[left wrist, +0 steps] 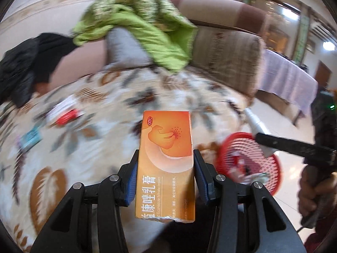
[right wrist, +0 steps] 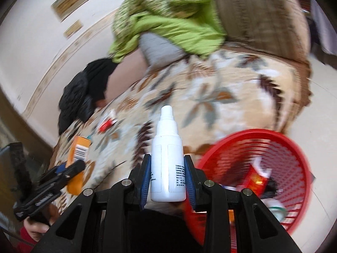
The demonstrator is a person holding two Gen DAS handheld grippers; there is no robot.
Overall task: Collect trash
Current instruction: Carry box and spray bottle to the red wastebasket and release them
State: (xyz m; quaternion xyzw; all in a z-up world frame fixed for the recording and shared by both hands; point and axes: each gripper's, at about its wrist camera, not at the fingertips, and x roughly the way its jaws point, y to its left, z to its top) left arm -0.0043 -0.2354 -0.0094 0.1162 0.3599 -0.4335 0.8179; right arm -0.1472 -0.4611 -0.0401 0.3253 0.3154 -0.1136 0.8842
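Note:
My left gripper (left wrist: 165, 158) is shut on an orange medicine box (left wrist: 166, 160), held upright above the floral sofa cover (left wrist: 105, 109). My right gripper (right wrist: 167, 164) is shut on a white plastic bottle (right wrist: 167, 158) with its cap pointing away. A red mesh basket (right wrist: 263, 147) with several pieces of trash in it sits low at the right; it also shows in the left wrist view (left wrist: 242, 147). The right gripper with the bottle (left wrist: 256, 124) hangs over the basket in the left wrist view. The left gripper with the orange box (right wrist: 79, 147) shows at the left of the right wrist view.
A red-and-white packet (left wrist: 65, 113) and a blue packet (left wrist: 31, 138) lie on the sofa cover. A green blanket (left wrist: 134, 21), a grey cushion (left wrist: 126, 44) and black clothes (left wrist: 23, 63) lie at the back. The brown armrest (left wrist: 227, 57) stands right.

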